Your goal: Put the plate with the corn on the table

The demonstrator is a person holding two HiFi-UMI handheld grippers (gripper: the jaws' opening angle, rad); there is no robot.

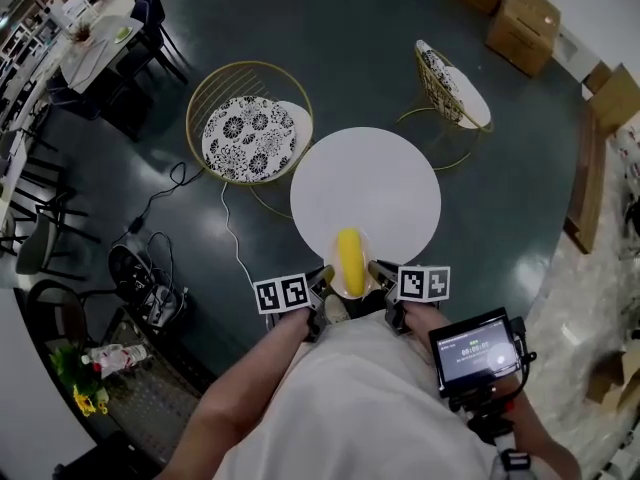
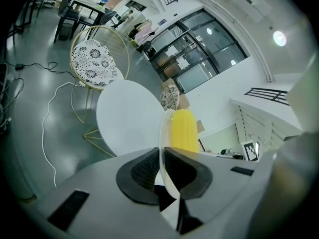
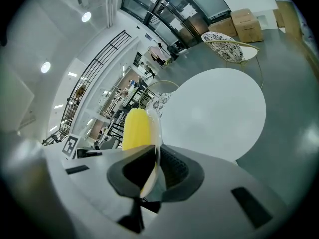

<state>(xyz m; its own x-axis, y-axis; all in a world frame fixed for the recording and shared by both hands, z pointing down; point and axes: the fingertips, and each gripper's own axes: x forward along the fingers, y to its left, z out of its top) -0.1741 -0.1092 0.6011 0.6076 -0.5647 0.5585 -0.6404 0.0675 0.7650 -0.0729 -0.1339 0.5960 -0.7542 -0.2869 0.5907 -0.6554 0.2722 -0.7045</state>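
A yellow corn cob [image 1: 349, 260] lies on a small pale plate [image 1: 366, 251], held over the near edge of the round white table [image 1: 365, 183]. My left gripper [image 1: 320, 284] is shut on the plate's left rim, and my right gripper [image 1: 384, 278] is shut on its right rim. In the left gripper view the plate [image 2: 162, 133] stands edge-on between the pads of the left gripper [image 2: 162, 158], with the corn [image 2: 183, 131] behind it. The right gripper view shows the right gripper [image 3: 155, 158] clamped on the plate [image 3: 157, 128], with the corn [image 3: 135, 128] on its left and the table [image 3: 219, 108] beyond.
A gold wire chair with a floral cushion [image 1: 248, 128] stands at the table's left, and a second one [image 1: 452, 86] at the far right. Cardboard boxes [image 1: 510, 8] sit at the back. Cables [image 1: 150, 268] lie on the dark floor at the left.
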